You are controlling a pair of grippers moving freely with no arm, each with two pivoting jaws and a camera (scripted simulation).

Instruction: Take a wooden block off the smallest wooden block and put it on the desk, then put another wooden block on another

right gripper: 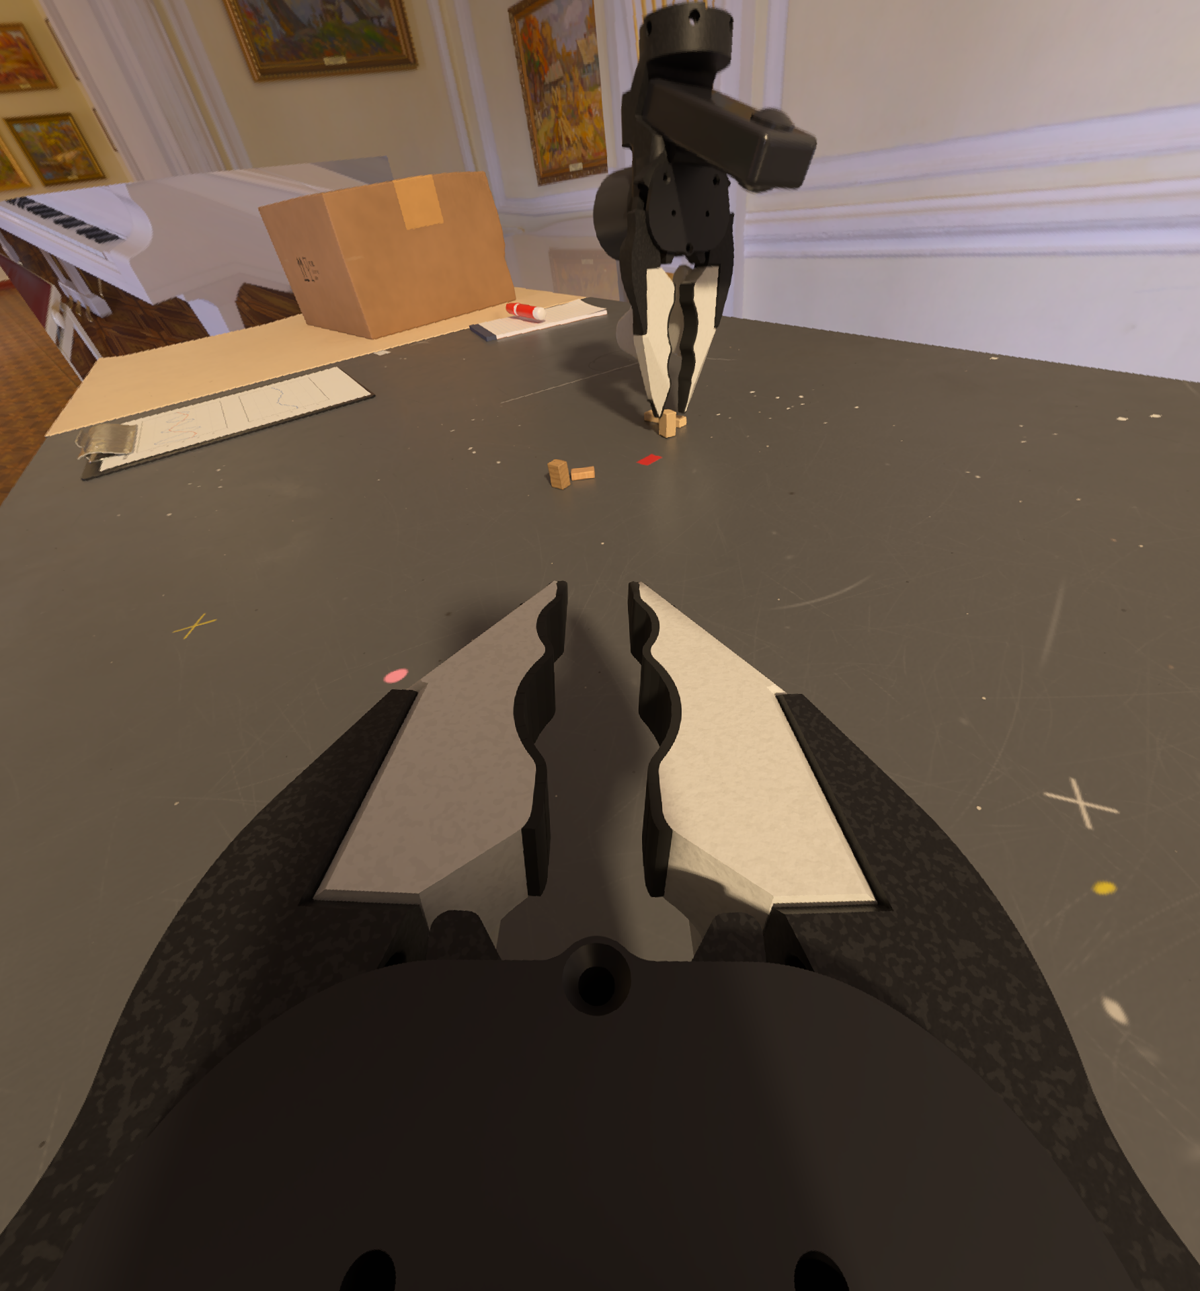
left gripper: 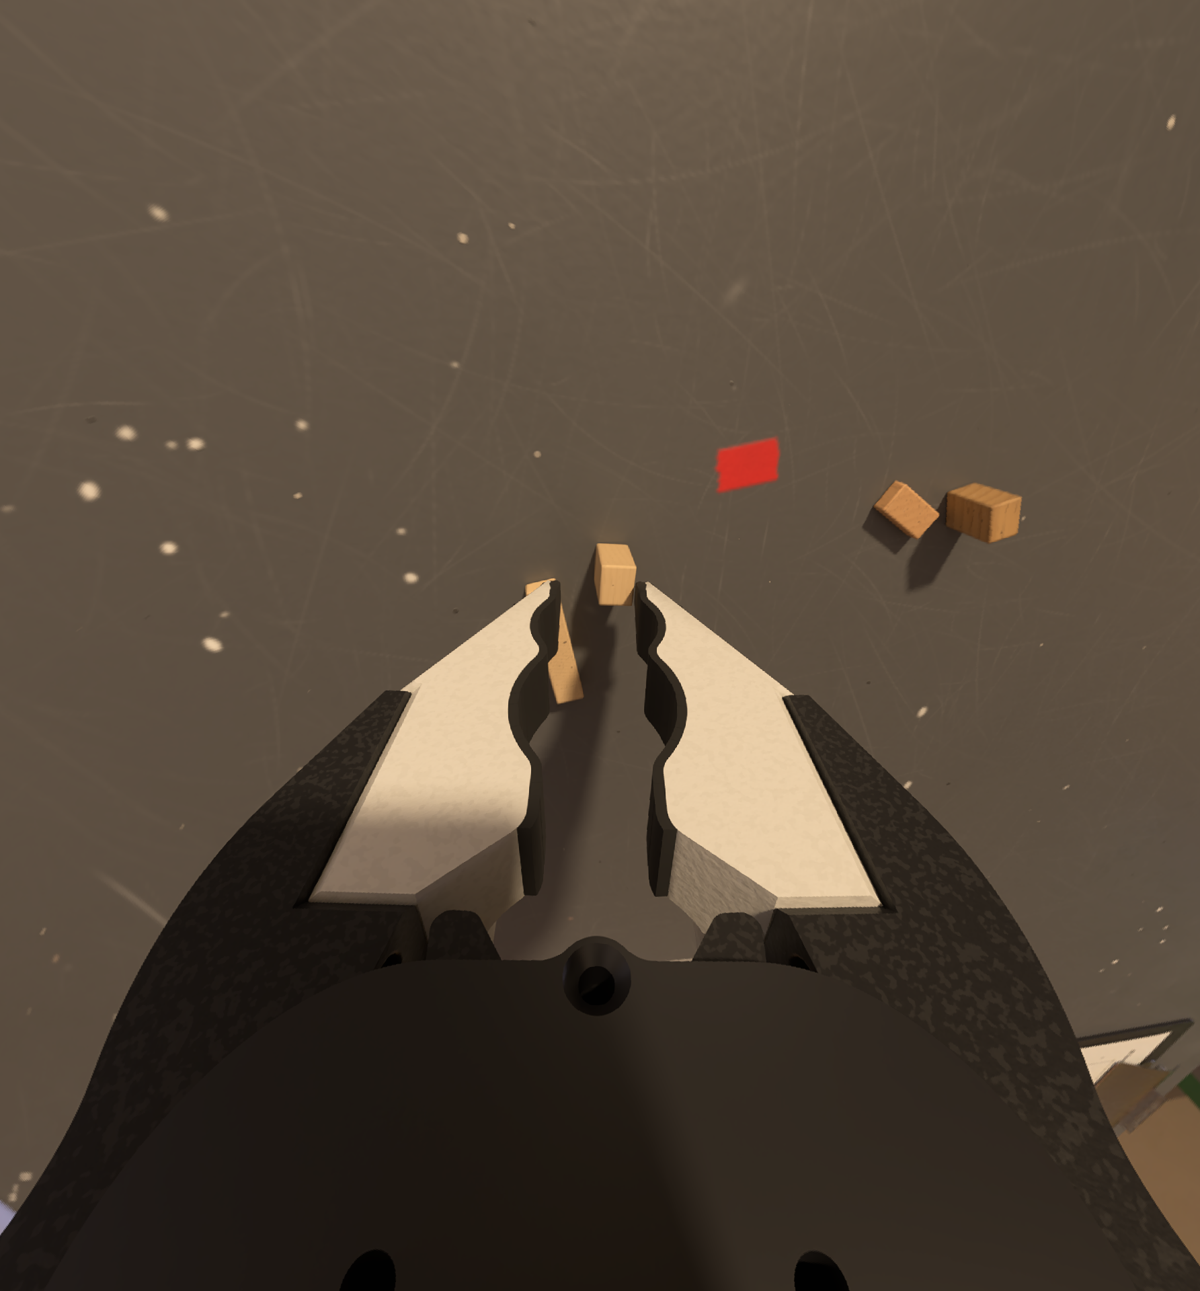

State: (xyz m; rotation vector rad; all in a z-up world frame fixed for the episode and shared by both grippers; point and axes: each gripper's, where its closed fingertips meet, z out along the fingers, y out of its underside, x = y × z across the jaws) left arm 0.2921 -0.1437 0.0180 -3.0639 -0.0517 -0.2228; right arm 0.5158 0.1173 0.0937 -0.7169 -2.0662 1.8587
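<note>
My left gripper points straight down at the desk, its pale fingers parted by a narrow gap with nothing clamped between them. Just past the tips a small upright wooden block stands on the desk, light tan with faint grain and a square top. Beside the left finger lies a longer flat block, mostly hidden behind that finger; whether the finger touches it I cannot tell. Seen from the right wrist view, the left gripper hangs upright over these blocks at the far side of the desk, its tips down among them.

Farther right in the left view, a red patch lies flat on the grey surface, and beyond it sit two more wooden blocks just beside each other: a tilted, smoother one and a squarer one with clear grain lines. Each rests on the desk; no block is stacked on another that I can see.

My right gripper hovers near the close end of the desk, its fingers slightly apart and empty, well away from all the blocks. To the far left lie a clipboard, a cardboard box and a notepad with a red-and-white marker on it.
</note>
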